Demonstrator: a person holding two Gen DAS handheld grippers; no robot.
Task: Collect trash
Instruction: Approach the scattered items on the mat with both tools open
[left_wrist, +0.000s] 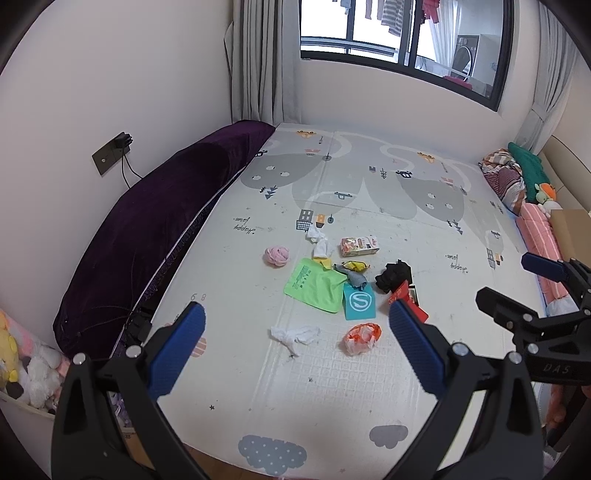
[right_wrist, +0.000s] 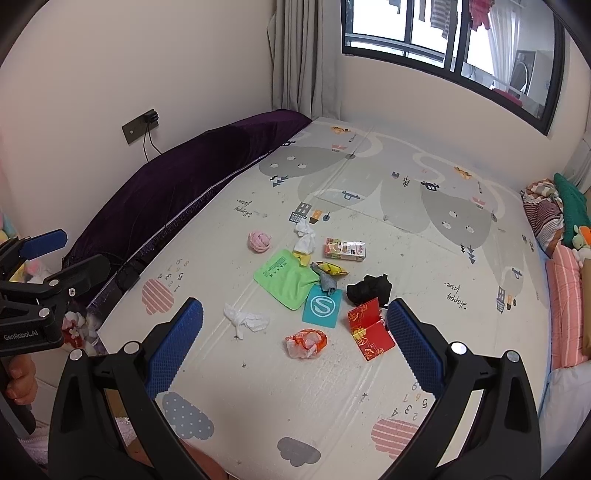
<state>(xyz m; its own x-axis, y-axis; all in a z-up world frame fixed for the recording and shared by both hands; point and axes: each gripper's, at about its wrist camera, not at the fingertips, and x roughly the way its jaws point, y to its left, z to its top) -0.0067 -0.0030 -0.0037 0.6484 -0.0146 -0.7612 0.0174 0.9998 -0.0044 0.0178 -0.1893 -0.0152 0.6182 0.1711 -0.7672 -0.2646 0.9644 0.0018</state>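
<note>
1. two grippers, left gripper (left_wrist: 295, 350) and right gripper (right_wrist: 295, 347), are hovering wide open, gripping nothing;
2. trash is lying ahead on the play mat (right_wrist: 406, 229); orange wrapper (right_wrist: 306, 343) is sitting nearest, between the right fingers.

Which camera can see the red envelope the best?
The right wrist camera. There the red envelope lies fully in sight on the play mat, gold print showing. In the left wrist camera, the left claw's blue finger covers most of it, leaving only a red sliver.
</note>
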